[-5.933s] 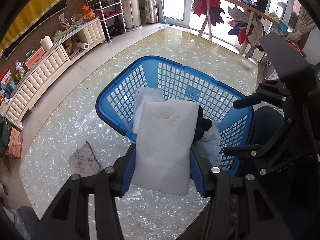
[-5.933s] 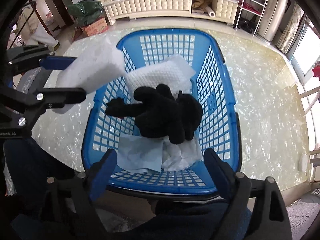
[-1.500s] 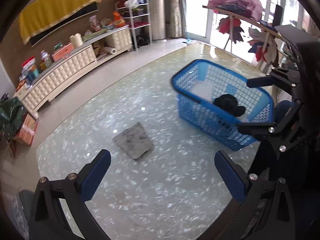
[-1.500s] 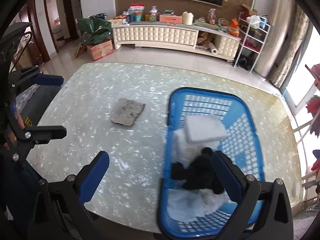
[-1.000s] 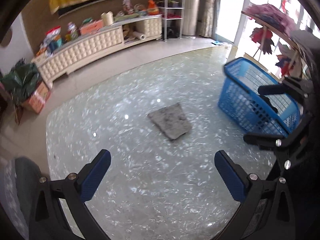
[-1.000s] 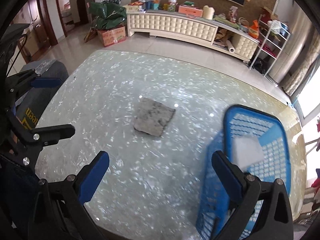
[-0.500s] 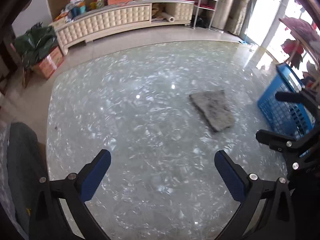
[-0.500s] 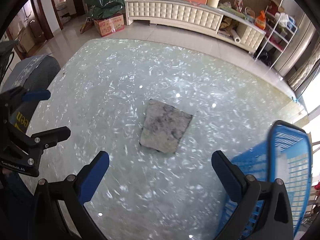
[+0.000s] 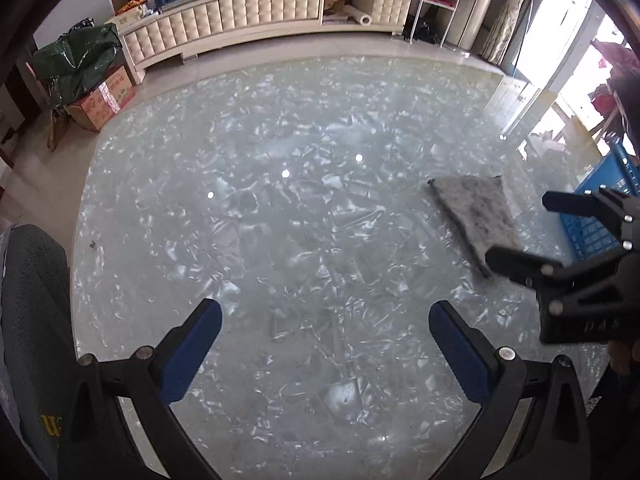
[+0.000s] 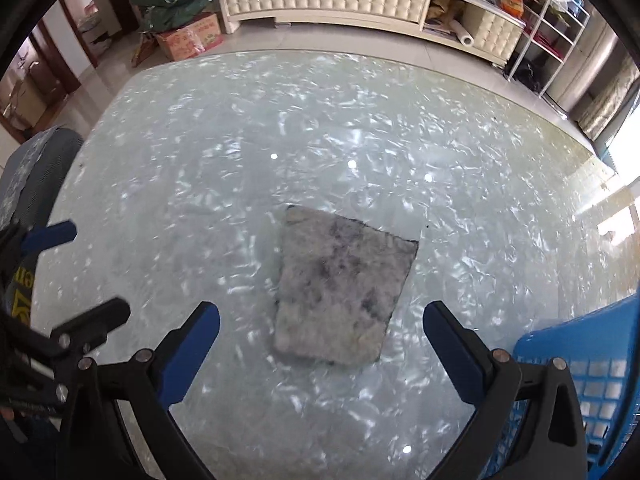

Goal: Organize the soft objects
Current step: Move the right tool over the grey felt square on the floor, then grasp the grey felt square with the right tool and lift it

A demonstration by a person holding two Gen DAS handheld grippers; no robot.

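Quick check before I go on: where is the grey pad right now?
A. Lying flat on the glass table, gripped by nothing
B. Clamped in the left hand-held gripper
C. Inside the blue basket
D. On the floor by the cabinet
A: the grey pad lies flat on the glass table, ahead of the open right hand-held gripper and beside the blue basket; the left hand-held gripper is open and empty.

Both grippers, left (image 9: 325,320) and right (image 10: 321,320), jaws spread empty.
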